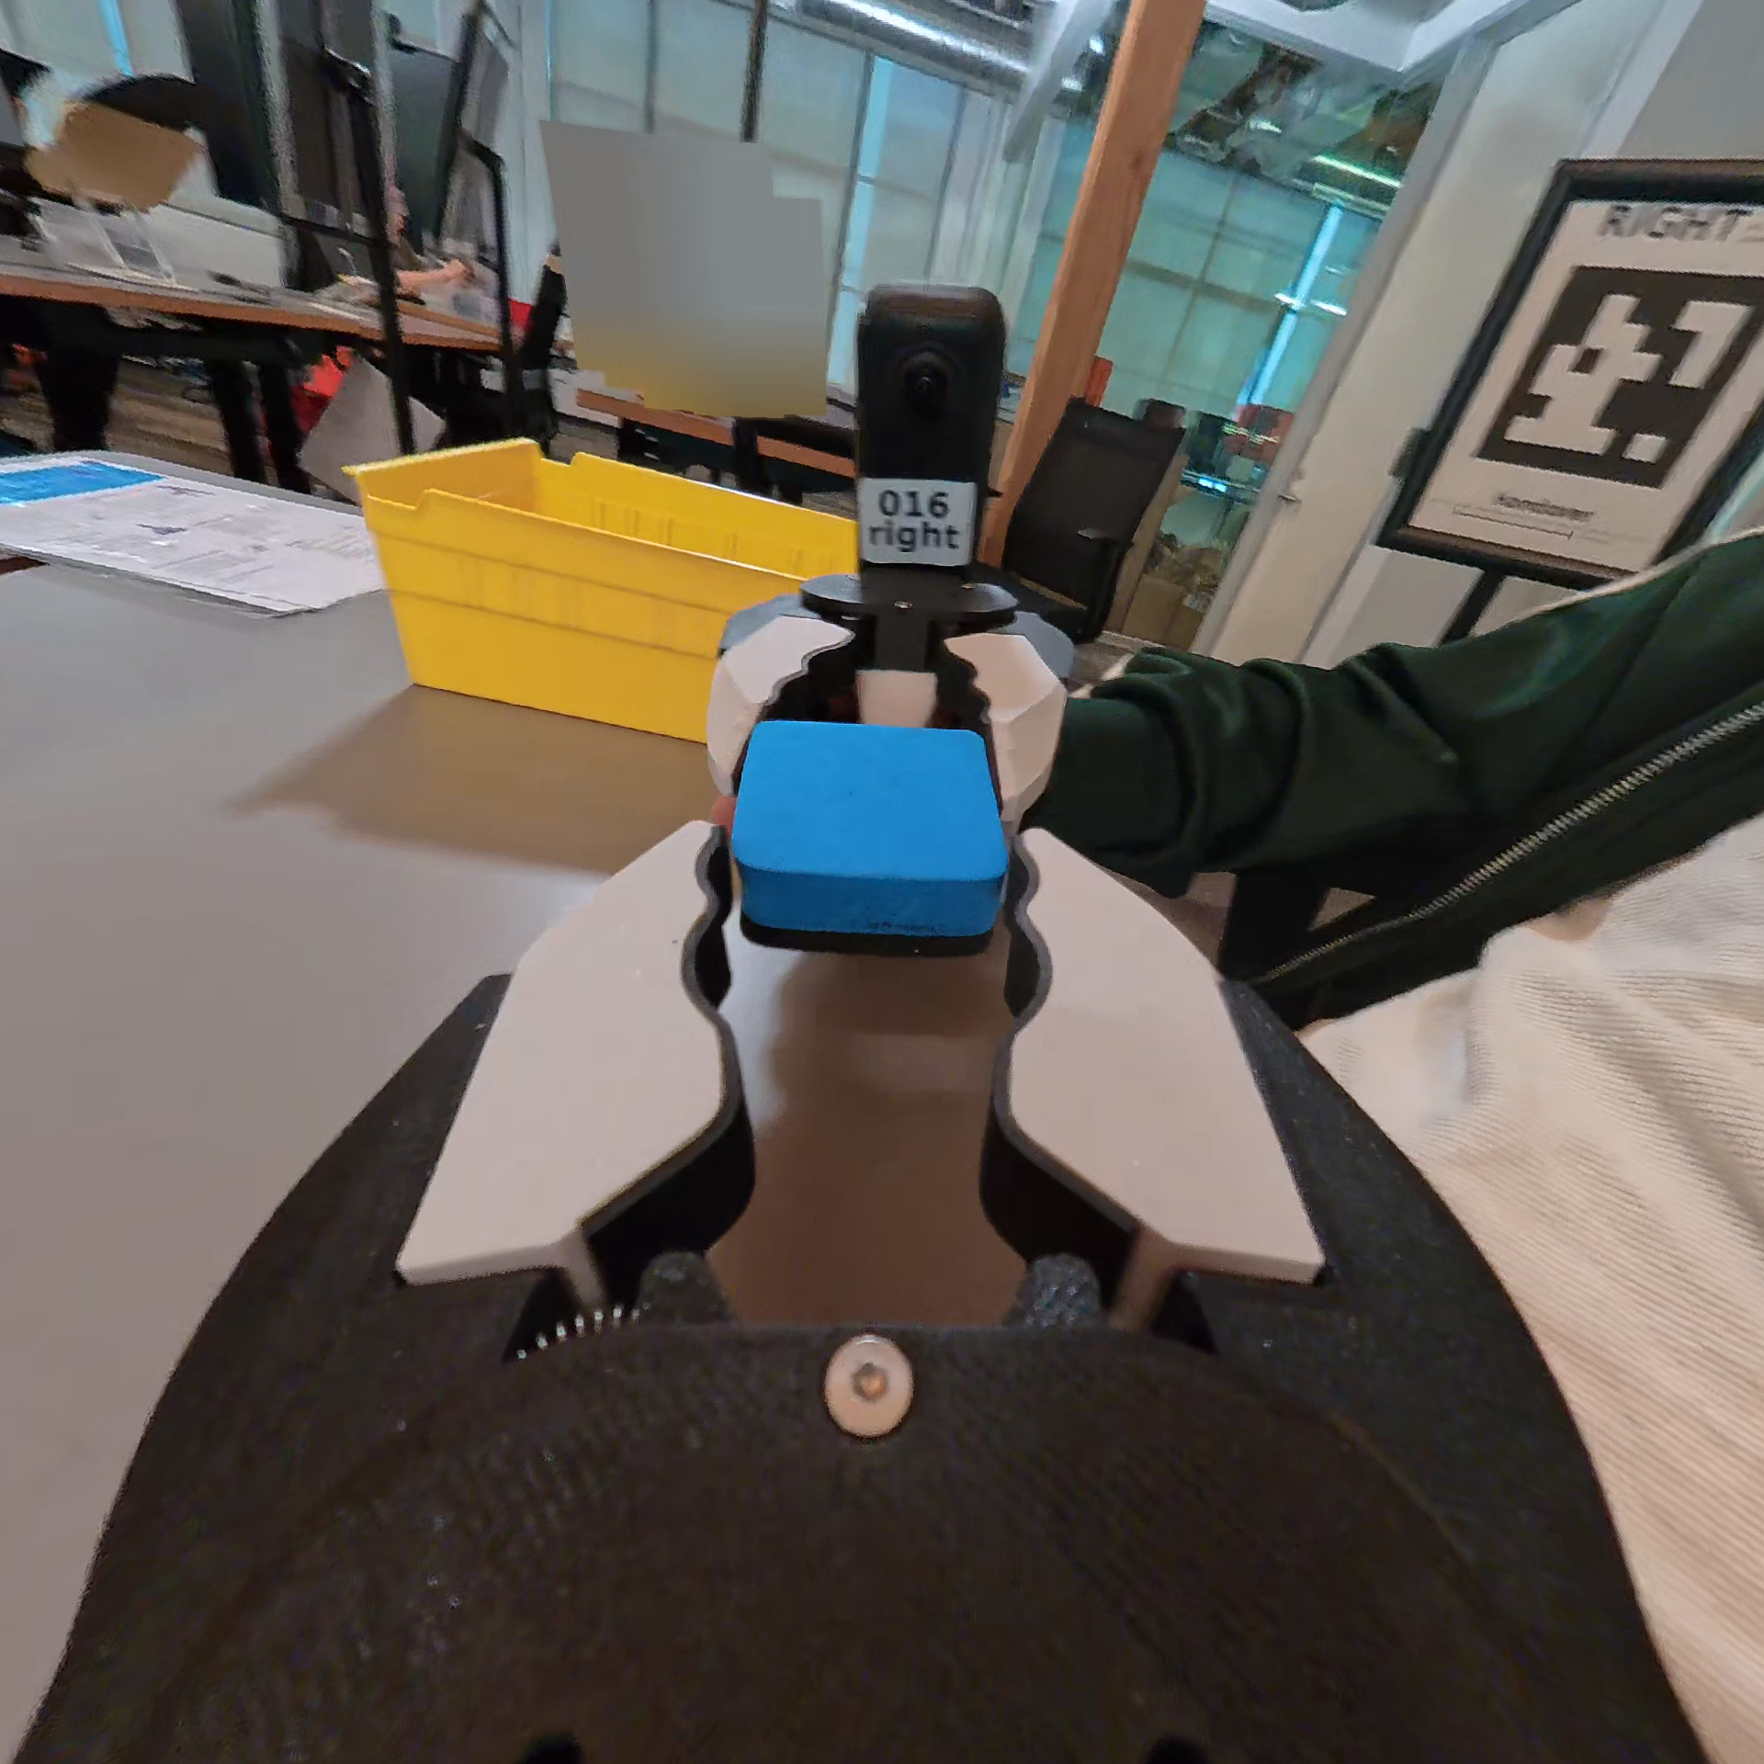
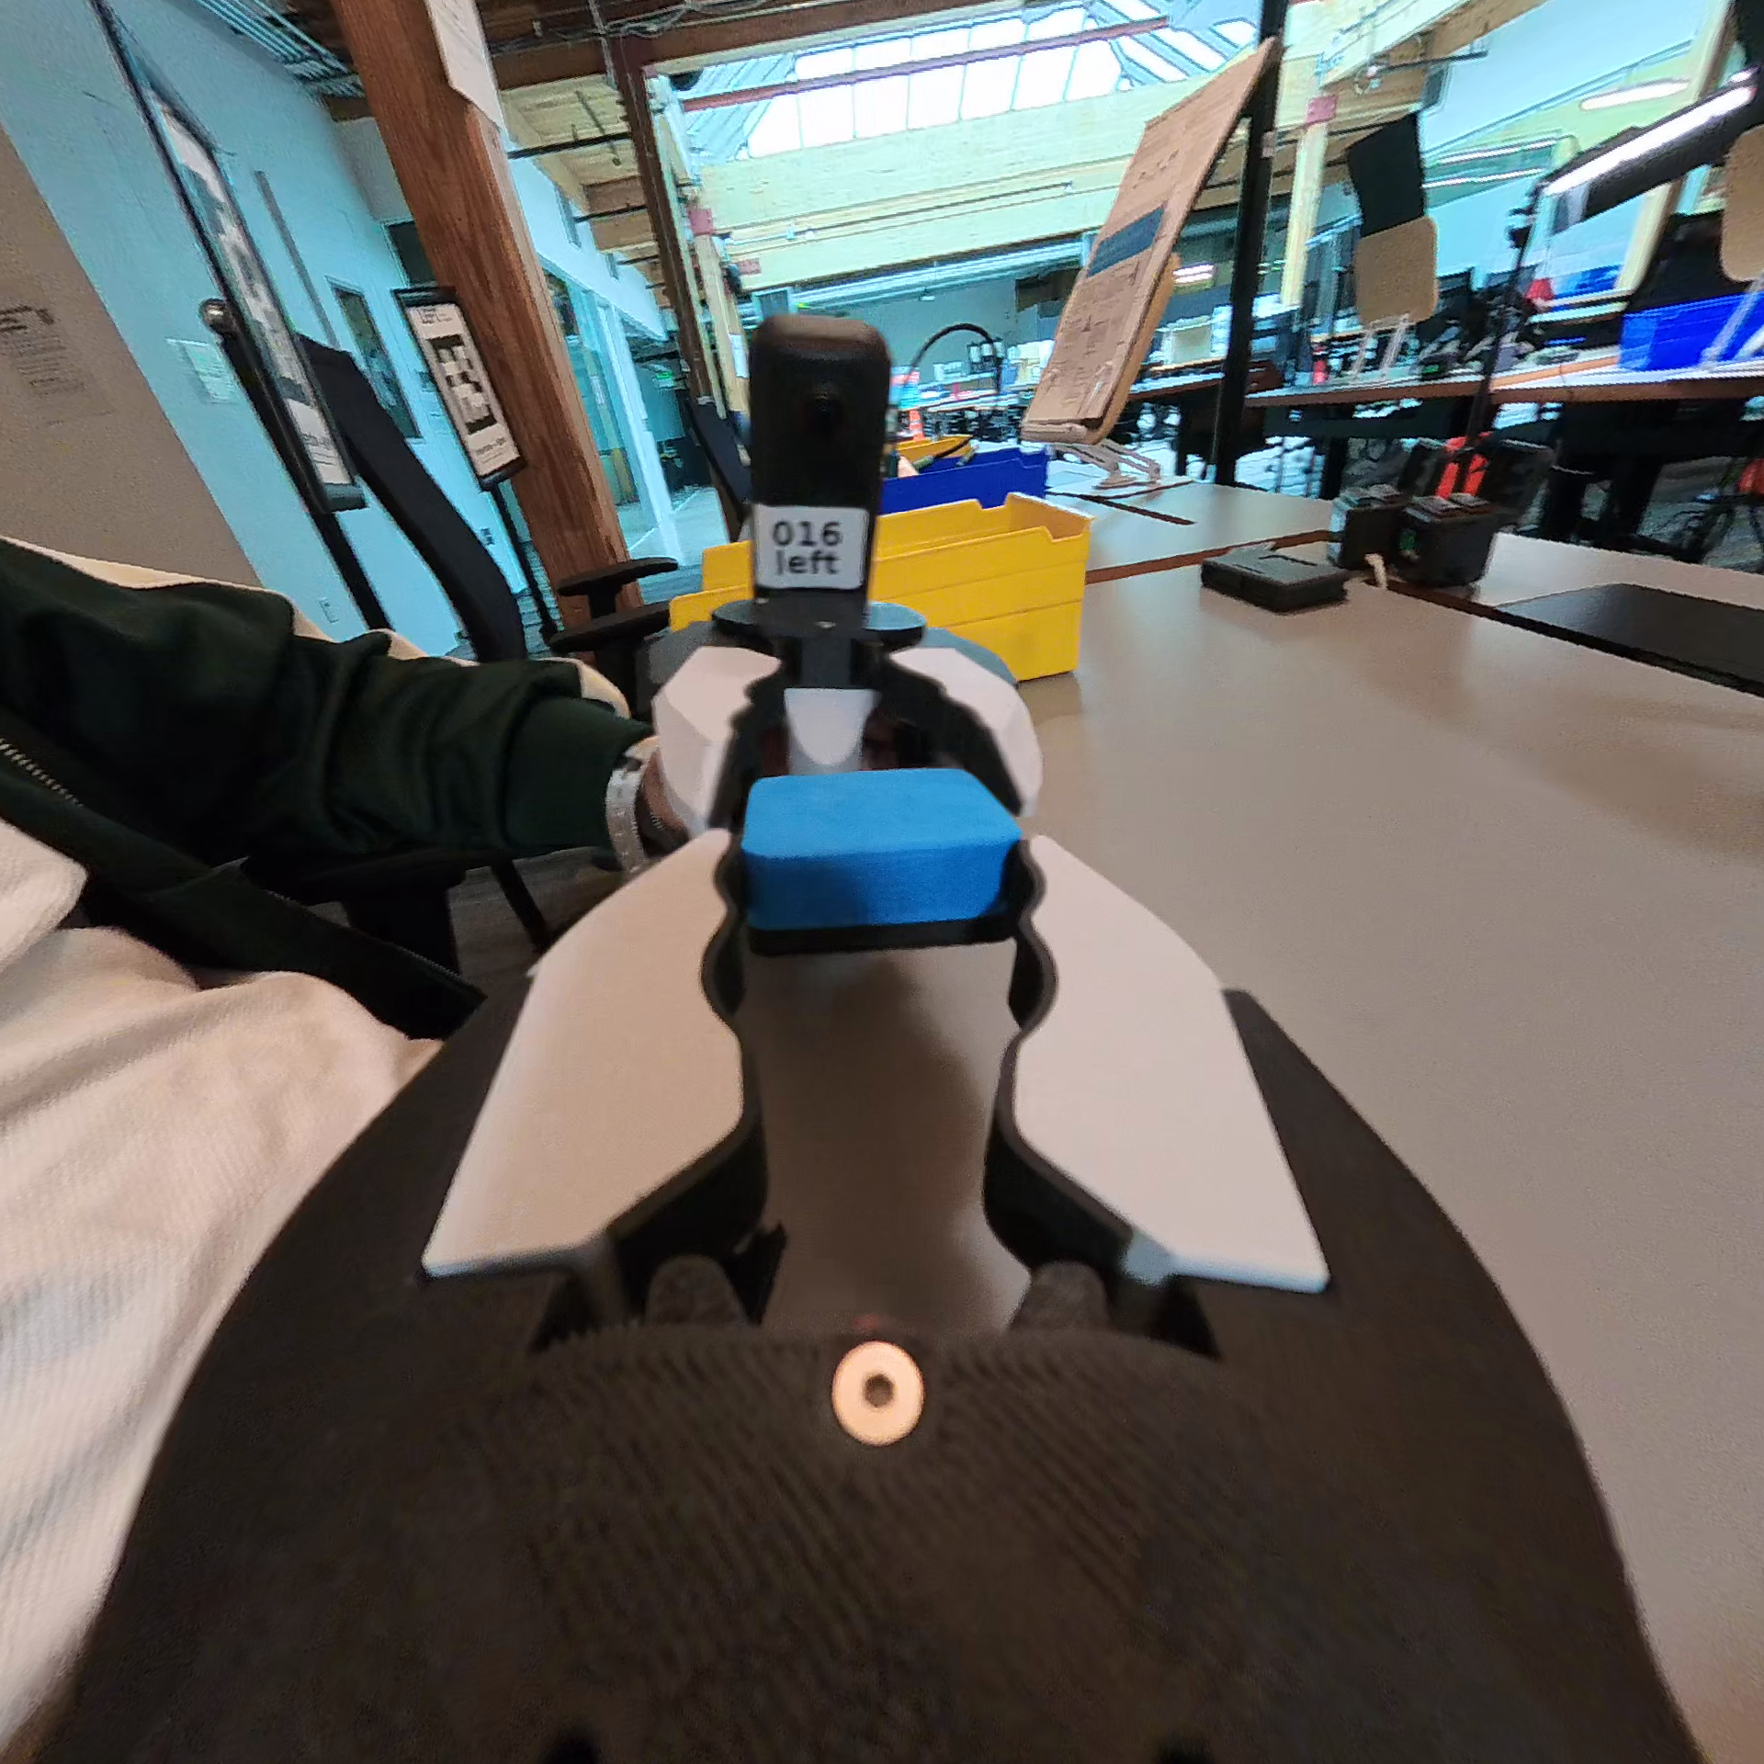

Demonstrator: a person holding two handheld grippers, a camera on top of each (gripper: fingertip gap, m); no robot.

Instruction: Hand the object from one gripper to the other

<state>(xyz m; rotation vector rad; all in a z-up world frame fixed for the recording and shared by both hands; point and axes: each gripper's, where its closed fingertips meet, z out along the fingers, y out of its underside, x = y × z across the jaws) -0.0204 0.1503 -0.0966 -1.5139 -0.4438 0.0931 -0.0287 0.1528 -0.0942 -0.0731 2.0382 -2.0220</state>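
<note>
A blue foam block with a black base (image 1: 869, 830) hangs above the grey table (image 1: 239, 907), held between both grippers, which face each other. My left gripper (image 1: 869, 864) has its fingertips against the near end of the block's sides. The right gripper (image 1: 888, 706), with a camera on top, grips the far end. In the right wrist view the same block (image 2: 878, 850) sits between my right gripper's (image 2: 876, 883) fingertips, and the left gripper (image 2: 840, 735) holds its far end. Both look closed on the block.
A yellow bin (image 1: 573, 573) stands on the table behind the grippers and also shows in the right wrist view (image 2: 983, 573). Papers (image 1: 172, 535) lie at the far left. Black devices (image 2: 1413, 544) sit on the table's far right. Dark green sleeves (image 1: 1336, 745) reach in.
</note>
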